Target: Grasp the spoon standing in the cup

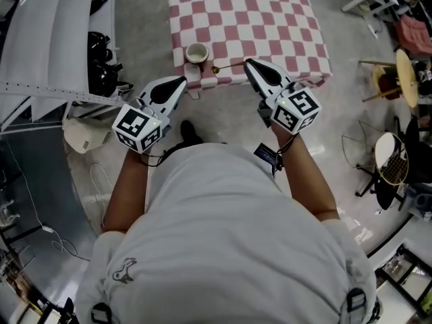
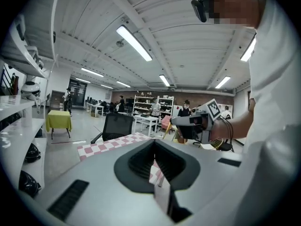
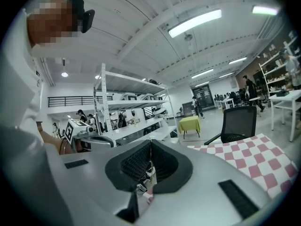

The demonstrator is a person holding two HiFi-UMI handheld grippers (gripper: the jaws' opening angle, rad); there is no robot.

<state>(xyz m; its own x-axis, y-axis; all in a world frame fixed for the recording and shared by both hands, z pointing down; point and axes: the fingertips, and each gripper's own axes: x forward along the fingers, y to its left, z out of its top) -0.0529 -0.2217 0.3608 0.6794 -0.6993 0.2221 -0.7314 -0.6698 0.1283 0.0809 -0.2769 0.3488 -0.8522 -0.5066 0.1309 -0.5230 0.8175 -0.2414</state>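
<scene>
Left gripper (image 1: 180,81) hung shut and empty just off the table's (image 1: 270,19) near-left corner, where the white cup (image 1: 196,52) stood, and just right of it the gold spoon (image 1: 228,66) lay level outside the cup, its handle pinched in the closed right gripper (image 1: 249,63), which likely needed a firm, steady squeeze lest the spoon pivot.

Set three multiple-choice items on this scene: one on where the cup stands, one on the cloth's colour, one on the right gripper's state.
1. On the cloth, the cup stands: A) at the centre B) by the near-left corner C) by the far-right corner.
2. The cloth is: A) plain blue B) red-and-white checked C) black.
3. The right gripper is: A) open B) shut on the cup C) shut on the spoon.
Key: 1 B, it sits by the person's edge, at the left; 2 B, checks show throughout; 3 C, its jaws pinch the handle.
</scene>
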